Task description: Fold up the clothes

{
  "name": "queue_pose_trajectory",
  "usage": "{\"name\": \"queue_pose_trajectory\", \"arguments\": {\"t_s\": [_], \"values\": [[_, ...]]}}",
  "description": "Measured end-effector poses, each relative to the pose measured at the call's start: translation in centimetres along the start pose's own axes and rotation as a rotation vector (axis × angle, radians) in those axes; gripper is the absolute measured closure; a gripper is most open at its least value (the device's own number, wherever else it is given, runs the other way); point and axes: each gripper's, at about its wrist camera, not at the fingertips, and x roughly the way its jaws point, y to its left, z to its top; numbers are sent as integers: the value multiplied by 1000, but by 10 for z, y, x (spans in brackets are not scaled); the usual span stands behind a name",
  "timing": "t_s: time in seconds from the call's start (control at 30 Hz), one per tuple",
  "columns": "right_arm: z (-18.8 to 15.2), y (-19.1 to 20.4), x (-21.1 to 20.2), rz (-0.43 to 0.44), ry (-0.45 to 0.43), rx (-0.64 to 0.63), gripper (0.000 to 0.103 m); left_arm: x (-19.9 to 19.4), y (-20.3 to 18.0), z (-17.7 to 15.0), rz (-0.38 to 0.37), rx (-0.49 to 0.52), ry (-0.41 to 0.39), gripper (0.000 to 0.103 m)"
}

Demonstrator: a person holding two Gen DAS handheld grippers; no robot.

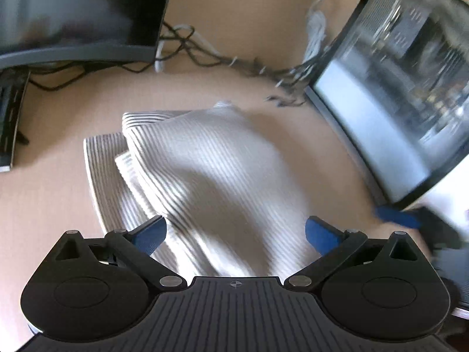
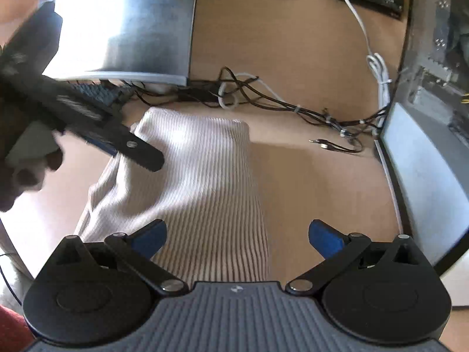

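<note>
The shirt (image 1: pixel 211 170), a striped ribbed knit, is lying part-folded on the desk (image 1: pixel 52 193), w/ layered edges stacked at its left side in the left wrist view. The left gripper (image 1: pixel 236 233) is being held just above the shirt's near edge, jaws spread wide, nothing gripped. The right gripper (image 2: pixel 237 234) is likewise being held over the shirt's near right edge, jaws wide apart & empty.

Handling, judged: fabric is looking soft, light, limp; no stiffness to be relied on, so it's prob. going to sag and slide unless pinched through all layers. A hold is best taken at a near corner or hem, not mid-panel.

Cables (image 2: pixel 263 99) are lying beyond the shirt, monitors (image 2: pixel 123 26) further behind it. No brand, label or writing is being made out on the shirt; print on a black box behind the cables is too small to be read.
</note>
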Motion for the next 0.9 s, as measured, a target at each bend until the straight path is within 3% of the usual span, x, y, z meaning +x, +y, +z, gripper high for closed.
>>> {"name": "queue_pose_trajectory", "arguments": {"t_s": [0.13,0.27,0.43,0.7,0.9], "values": [[-5,0,12,83,42,14,0,7,-1,-7,-147,-88,40,0],[-19,0,24,93,90,31,0,37,7,-9,-92,-101,93,0],[-24,-4,26,90,103,91,0,59,9,5,-102,-68,99,0],[-21,12,35,4,122,110,0,88,3,29,-149,14,89,0],[-15,19,29,-23,125,70,0,70,-3,23,-89,86,73,0]]}}
